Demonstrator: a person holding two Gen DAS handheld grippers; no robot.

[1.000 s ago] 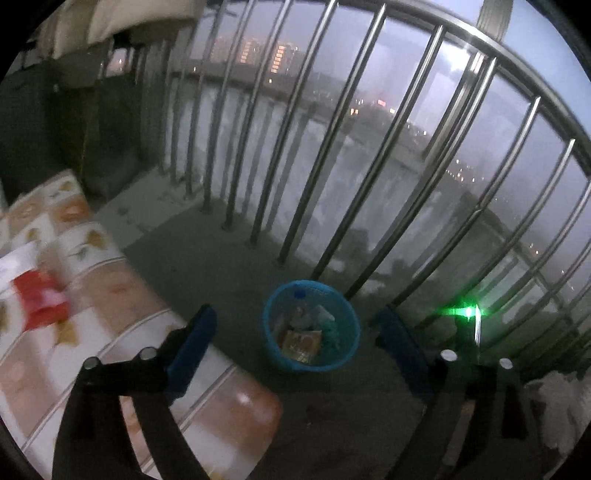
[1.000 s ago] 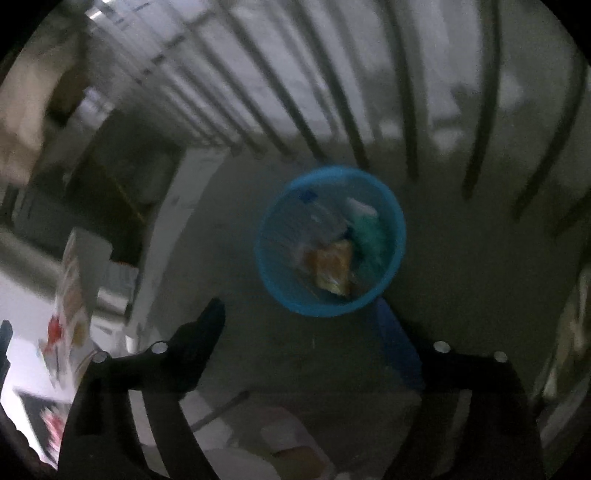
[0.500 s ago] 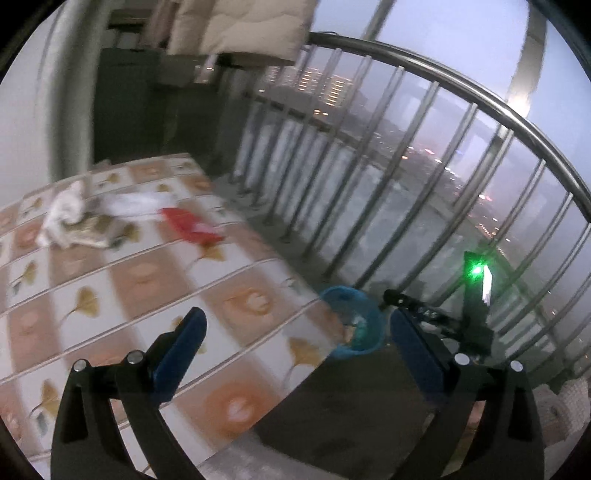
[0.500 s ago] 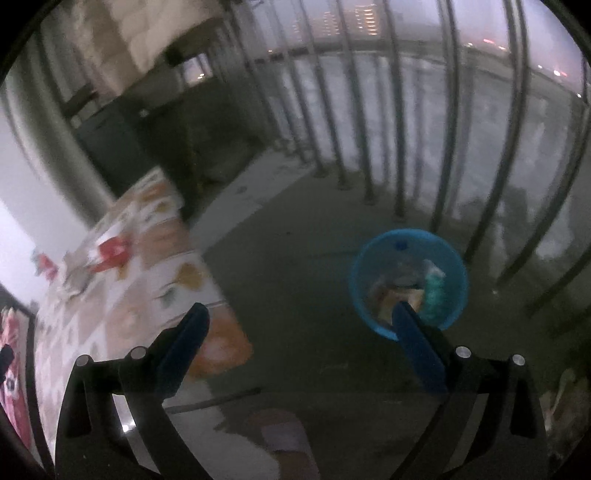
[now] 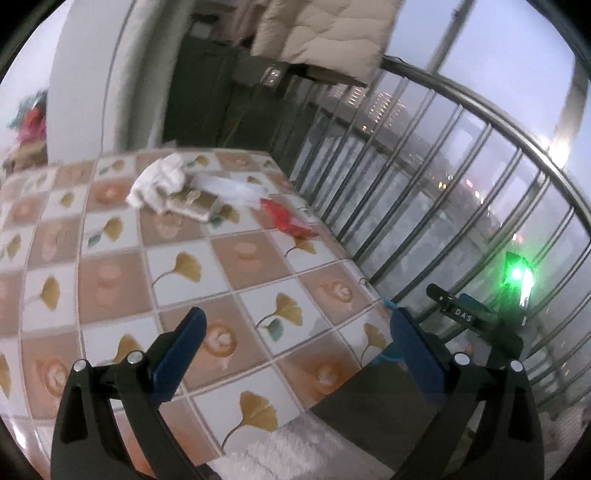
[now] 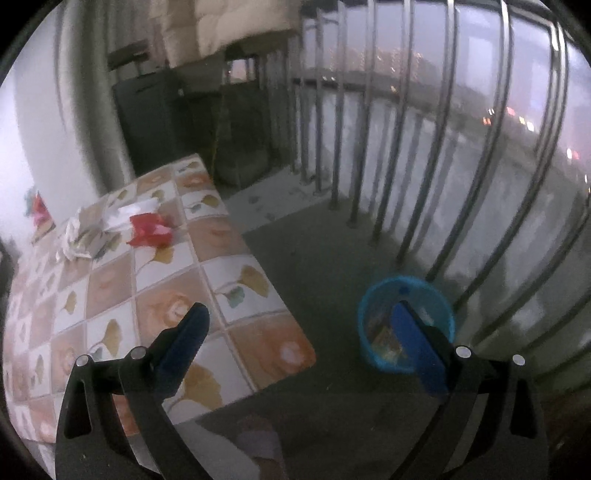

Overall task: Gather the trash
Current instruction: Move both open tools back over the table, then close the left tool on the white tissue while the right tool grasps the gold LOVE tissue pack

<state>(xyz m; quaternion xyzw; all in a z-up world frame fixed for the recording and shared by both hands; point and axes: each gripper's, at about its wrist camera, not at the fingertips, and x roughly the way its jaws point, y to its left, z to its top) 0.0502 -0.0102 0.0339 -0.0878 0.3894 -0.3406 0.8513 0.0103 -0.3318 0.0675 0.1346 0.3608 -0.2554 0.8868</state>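
Note:
Trash lies at the far end of the tiled table [image 5: 110,280]: a red wrapper [image 5: 286,219], crumpled white paper [image 5: 157,182], a flat tan packet [image 5: 192,203] and a clear white bag [image 5: 231,188]. The red wrapper [image 6: 149,230] and white paper [image 6: 74,236] also show in the right wrist view. A blue bin [image 6: 406,326] holding trash stands on the floor by the railing. My left gripper [image 5: 293,349] is open and empty above the table's near end. My right gripper [image 6: 299,341] is open and empty, over the table's corner and floor.
A steel railing [image 5: 461,192] runs along the right of the table. A dark cabinet [image 6: 155,122] stands at the back with pale bedding [image 5: 325,33] hung above it. A white wall [image 5: 77,74] and pipe are at the back left.
Both grippers have swung up and left, away from the blue bin and toward the table. The trash pile has come into fuller view. Both stay open and empty.

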